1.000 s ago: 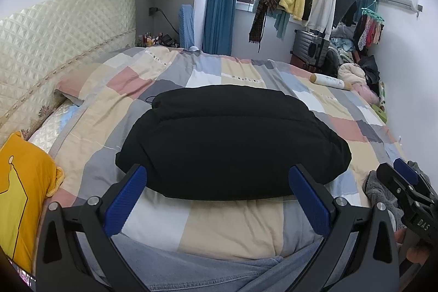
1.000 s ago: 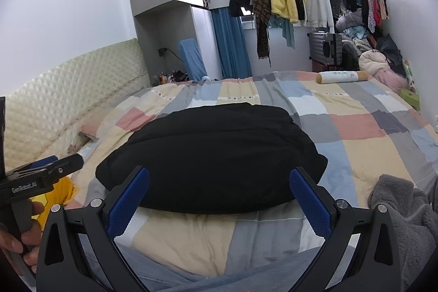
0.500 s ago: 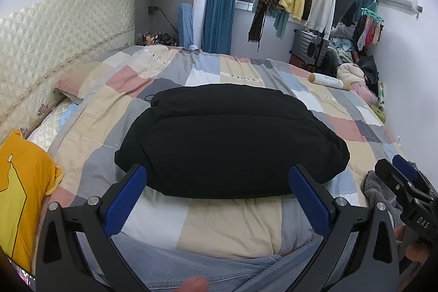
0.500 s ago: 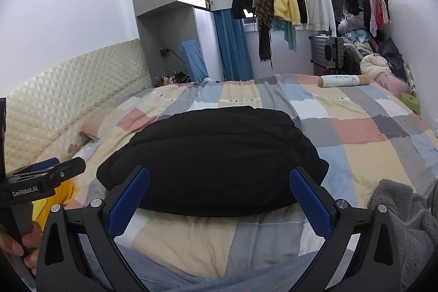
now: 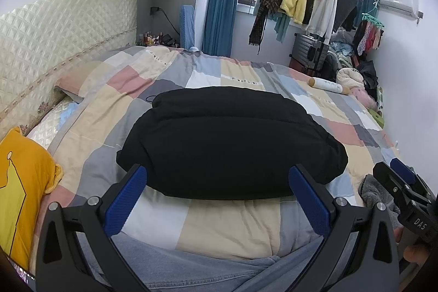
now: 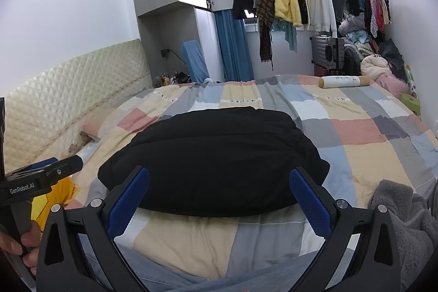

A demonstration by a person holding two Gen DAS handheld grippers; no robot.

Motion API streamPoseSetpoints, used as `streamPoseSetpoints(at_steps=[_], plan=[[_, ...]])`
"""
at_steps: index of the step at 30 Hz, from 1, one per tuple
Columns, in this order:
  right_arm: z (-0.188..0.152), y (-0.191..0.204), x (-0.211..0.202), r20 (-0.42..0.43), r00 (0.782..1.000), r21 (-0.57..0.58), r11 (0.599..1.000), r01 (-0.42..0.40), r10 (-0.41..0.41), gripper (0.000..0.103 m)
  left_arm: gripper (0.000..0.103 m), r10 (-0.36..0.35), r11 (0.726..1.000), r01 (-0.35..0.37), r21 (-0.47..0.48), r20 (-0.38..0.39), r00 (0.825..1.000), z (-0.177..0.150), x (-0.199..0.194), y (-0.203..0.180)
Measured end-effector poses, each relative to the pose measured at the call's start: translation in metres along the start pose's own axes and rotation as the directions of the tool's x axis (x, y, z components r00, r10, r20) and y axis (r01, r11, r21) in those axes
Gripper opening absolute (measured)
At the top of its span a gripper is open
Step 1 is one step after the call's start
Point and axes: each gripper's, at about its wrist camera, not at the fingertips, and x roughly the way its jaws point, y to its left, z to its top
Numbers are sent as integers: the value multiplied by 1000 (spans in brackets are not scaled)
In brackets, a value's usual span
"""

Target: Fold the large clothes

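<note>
Two grippers hang over a patchwork bed [image 5: 235,226]. At centre lies the folded black garment [image 5: 232,144]. Left gripper [image 5: 219,193] at six o'clock, fingers spread wide, clasping nothing. Right gripper [image 6: 219,193] likewise spread and empty, grey fleece [image 6: 397,212] at four o'clock.

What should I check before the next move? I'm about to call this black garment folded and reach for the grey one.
1. Black garment lies in a compact folded bundle: ok.
2. Left gripper open and empty: ok.
3. Right gripper open and empty: ok.
4. No sleeve or hem trailing from the bundle: ok on the sides shown; far edge cannot tell.
5. Bundle rests fully on the patchwork quilt, away from the edges: ok.
6. Grey fleece garment spread and ready to fold: not ok, it lies crumpled.
</note>
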Motion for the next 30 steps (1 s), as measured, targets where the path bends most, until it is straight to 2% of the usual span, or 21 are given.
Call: streamPoseSetpoints(at_steps=[30], plan=[[0,3,-4,5,1000,-1,1000,2,-2,103,103,-3,1000,3,-5,-5,1000,-1,-4,-4]])
